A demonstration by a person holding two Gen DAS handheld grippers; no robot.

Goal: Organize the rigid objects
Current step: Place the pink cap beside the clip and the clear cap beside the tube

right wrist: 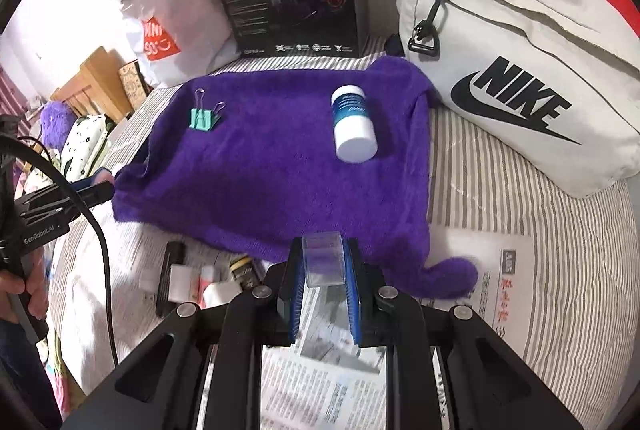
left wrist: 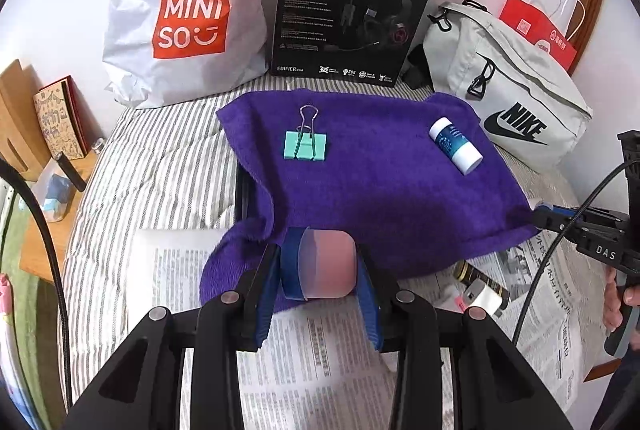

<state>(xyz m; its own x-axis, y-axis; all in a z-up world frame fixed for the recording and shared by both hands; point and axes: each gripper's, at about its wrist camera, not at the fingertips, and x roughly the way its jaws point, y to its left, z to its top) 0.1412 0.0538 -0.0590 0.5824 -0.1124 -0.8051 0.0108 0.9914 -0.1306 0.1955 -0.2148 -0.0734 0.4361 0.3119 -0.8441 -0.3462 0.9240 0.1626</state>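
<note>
Purple terry towel (left wrist: 372,170) lies spread over the striped bed cover (left wrist: 160,166), and we seem to be using it as the sorting ground. On it, in the left wrist view, a mint-green binder clip with wire handles (left wrist: 306,146) lies at about ten o'clock and a small white bottle with a teal label (left wrist: 456,146) lies on its side at about two o'clock, the two well apart.

Our left tongs (left wrist: 318,266) are clamped on a frosted pink translucent cap-like piece with a blue band (left wrist: 324,262), held over the towel's near edge at six o'clock. Our right tongs (right wrist: 323,262) are closed on a small clear plastic box (right wrist: 323,260), likewise above the near hem of the towel at six o'clock in the right wrist view.

We judge the job roughly midway: two things appear placed, two more are in hand and not yet set down. Still left is a little heap of small oddments (right wrist: 200,276) on the newspaper (right wrist: 332,386), at eight o'clock from the right tongs; what each one is we cannot tell. Behind the towel, at twelve o'clock, stand a white shopping bag (left wrist: 176,10), a black headset carton (left wrist: 348,10) and a pale grey sling bag (left wrist: 508,86).
</note>
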